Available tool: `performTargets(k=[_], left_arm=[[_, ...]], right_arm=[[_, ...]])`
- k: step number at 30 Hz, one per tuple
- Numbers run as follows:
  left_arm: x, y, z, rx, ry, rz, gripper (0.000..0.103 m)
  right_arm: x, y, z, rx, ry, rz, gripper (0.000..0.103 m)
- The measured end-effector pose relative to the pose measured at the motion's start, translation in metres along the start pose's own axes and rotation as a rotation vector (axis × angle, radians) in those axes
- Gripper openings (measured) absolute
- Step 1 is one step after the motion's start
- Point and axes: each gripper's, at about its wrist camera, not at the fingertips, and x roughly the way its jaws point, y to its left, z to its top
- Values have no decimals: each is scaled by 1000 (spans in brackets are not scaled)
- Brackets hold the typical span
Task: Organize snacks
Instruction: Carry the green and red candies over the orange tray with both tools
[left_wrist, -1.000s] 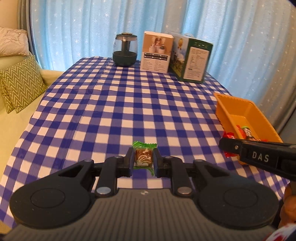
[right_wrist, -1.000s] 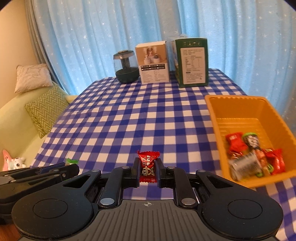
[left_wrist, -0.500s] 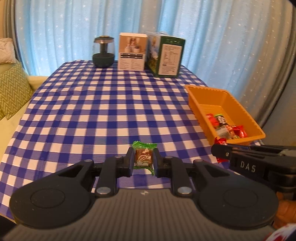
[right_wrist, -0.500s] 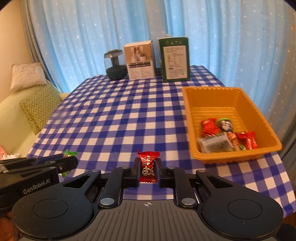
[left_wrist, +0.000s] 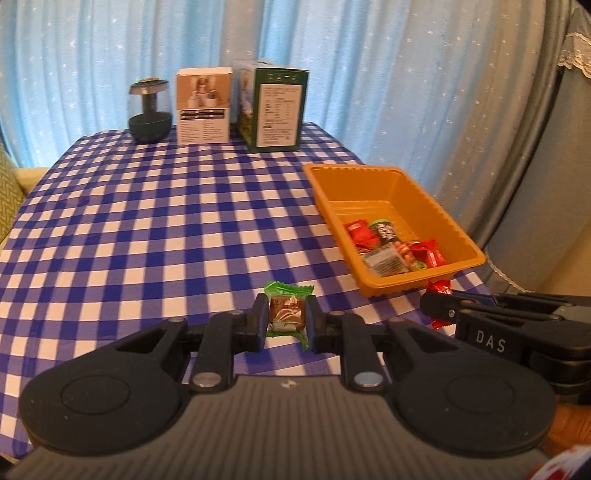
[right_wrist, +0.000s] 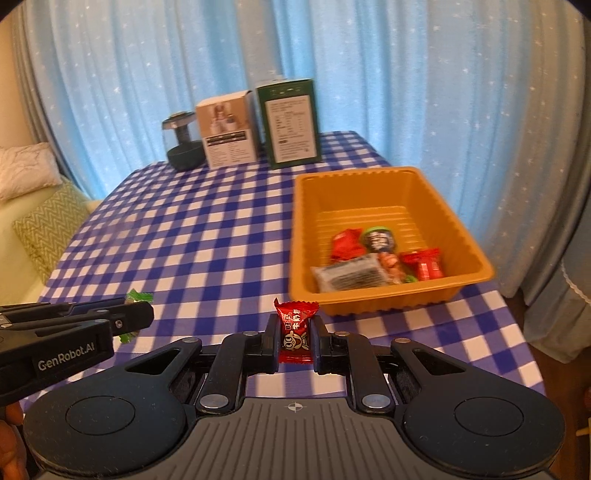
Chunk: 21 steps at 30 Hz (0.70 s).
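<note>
Our left gripper (left_wrist: 286, 319) pinches a green-wrapped candy (left_wrist: 287, 314) and our right gripper (right_wrist: 295, 338) a red-wrapped candy (right_wrist: 295, 332), both crinkly foil, held above the table's near edge. Ahead, by the right edge, the ribbed orange plastic tray (right_wrist: 384, 295) already holds several glossy packets; we judge these two candies are what remains, since the checked tablecloth (left_wrist: 166, 229) shows no loose snacks.

Two handheld grippers are held side by side, both pointing forward and level. The left gripper (left_wrist: 286, 320) has its fingers (left_wrist: 258, 325) pressed against a green-wrapped candy (left_wrist: 287, 314); the right gripper (right_wrist: 295, 338) pinches a red-wrapped candy (right_wrist: 294, 330) the same way. A bare fingertip shows beneath each gripper body.
</note>
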Motion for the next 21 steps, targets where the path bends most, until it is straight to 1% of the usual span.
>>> performTargets(k=[7,21], left_arm=[[7,-26,10,41,-2,-33,18],[23,-66,28,98,-8,-81,18]], right_arm=[[-8,-25,5,44,-23,-40,16],[-13,-58,14,102,-49,-85,16]])
